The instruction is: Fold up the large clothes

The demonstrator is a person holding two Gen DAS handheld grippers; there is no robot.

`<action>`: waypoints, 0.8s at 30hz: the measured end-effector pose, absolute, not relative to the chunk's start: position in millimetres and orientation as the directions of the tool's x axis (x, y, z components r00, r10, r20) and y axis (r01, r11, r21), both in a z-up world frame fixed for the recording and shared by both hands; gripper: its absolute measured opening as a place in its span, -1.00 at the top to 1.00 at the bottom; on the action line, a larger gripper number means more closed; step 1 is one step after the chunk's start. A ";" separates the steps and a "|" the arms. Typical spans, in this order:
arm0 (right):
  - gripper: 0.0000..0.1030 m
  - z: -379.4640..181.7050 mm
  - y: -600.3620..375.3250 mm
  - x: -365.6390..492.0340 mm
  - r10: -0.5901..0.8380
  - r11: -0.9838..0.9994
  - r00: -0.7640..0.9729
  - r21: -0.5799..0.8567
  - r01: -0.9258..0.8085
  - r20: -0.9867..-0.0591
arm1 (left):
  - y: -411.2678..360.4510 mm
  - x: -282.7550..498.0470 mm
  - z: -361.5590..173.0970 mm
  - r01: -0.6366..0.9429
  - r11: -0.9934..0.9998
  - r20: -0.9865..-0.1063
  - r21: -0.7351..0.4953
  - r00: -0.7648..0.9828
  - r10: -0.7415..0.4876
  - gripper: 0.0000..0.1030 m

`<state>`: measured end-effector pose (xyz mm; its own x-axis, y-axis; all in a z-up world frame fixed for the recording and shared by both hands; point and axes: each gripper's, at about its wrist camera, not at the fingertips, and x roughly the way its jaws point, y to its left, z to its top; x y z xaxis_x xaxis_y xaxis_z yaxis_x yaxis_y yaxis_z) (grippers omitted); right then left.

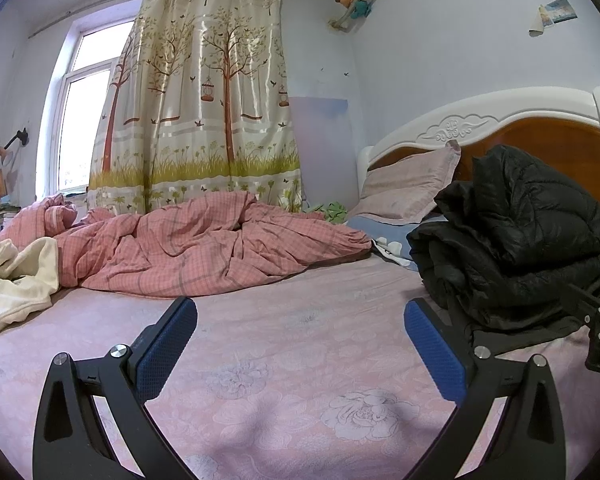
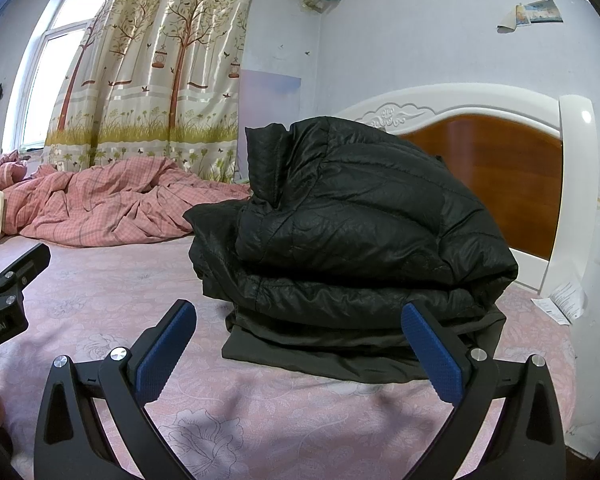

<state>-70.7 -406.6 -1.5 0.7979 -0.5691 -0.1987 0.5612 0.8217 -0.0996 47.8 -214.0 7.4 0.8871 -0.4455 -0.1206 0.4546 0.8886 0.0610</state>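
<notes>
A black puffer jacket point(image 2: 352, 240) lies folded in a thick stack on the pink floral bed sheet point(image 2: 100, 304), near the headboard. It also shows at the right of the left wrist view point(image 1: 516, 240). My right gripper point(image 2: 300, 320) is open and empty, its jaws wide apart just in front of the jacket. My left gripper point(image 1: 300, 316) is open and empty over bare sheet point(image 1: 280, 360), left of the jacket. A cream garment with dark lettering point(image 1: 16, 280) lies crumpled at the far left.
A rumpled pink checked duvet point(image 1: 204, 248) lies across the far side of the bed. Pillows point(image 1: 408, 188) lean on the white and wood headboard point(image 1: 540, 136). A tree-print curtain point(image 1: 208, 100) and a window point(image 1: 88, 100) are behind. A paper slip point(image 2: 564, 300) lies by the headboard.
</notes>
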 end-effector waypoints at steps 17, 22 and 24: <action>-1.00 -5.7 -403.9 -70.7 -0.571 0.821 0.796 -0.103 0.562 -0.204 | -215.7 43.6 7.6 0.452 0.889 -0.115 0.076 0.890 -0.442 -1.00; -1.00 -6.4 -402.1 -71.5 -0.576 0.816 0.790 -0.105 0.568 -0.208 | -216.1 41.9 8.2 0.450 0.890 -0.119 0.076 0.890 -0.440 -1.00; -1.00 -7.1 -403.5 -68.6 -0.580 0.814 0.784 -0.106 0.572 -0.222 | -216.7 41.2 8.3 0.434 0.897 -0.119 0.085 0.898 -0.423 -1.00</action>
<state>-68.6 -403.5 -7.1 0.7841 -0.5797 -0.2216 0.5717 0.8137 -0.1055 41.2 -216.7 8.3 0.8980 -0.4235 -0.1195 0.4342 0.8968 0.0851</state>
